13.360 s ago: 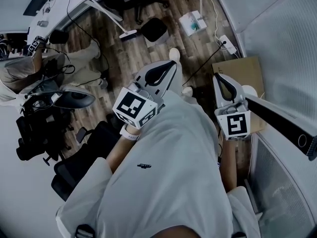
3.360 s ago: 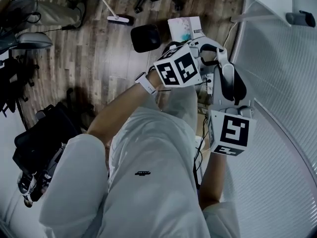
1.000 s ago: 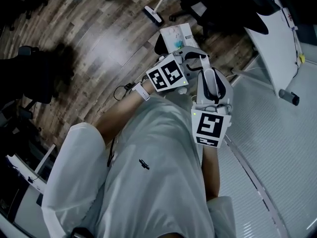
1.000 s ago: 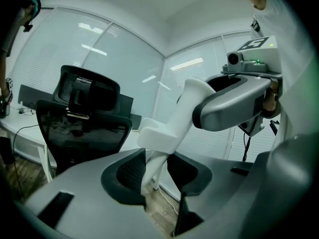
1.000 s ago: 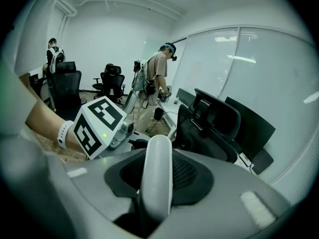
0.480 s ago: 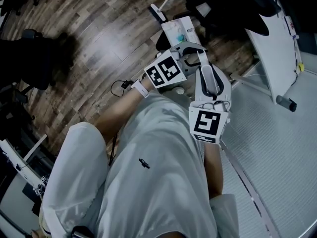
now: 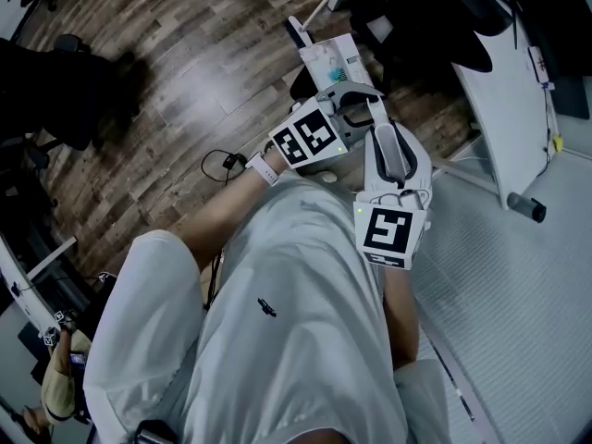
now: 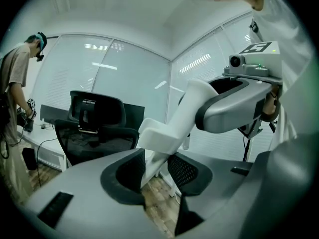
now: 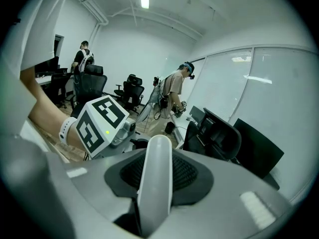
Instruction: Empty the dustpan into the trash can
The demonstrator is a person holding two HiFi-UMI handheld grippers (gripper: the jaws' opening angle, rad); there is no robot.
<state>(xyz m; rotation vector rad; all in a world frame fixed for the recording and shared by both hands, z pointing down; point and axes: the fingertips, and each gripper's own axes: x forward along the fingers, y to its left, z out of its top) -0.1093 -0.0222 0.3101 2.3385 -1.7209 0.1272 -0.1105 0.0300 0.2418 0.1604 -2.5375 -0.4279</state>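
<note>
A white dustpan handle (image 9: 155,183) with a rounded end lies between the pads of my right gripper (image 9: 154,173), which is shut on it. In the left gripper view the same white handle (image 8: 162,136) comes down out of the right gripper's grey jaws and passes between the pads of my left gripper (image 8: 155,166), filling the gap at the tips. In the head view my left gripper (image 7: 356,100) and right gripper (image 7: 388,137) meet in front of my body. A dark trash can (image 7: 301,83) shows partly behind the left gripper. The pan itself is hidden.
A white box with teal print (image 7: 335,58) and a broom head (image 7: 294,31) lie on the wood floor beyond the grippers. A white panel on legs (image 7: 499,72) stands at the right over grey carpet. Black office chairs (image 8: 94,128) and standing people (image 9: 174,93) are around.
Long ago the grippers were apart, the right one beside a long dark bar. Over the last second both grippers, tips together, have drifted slightly up the picture as the floor slid beneath them.
</note>
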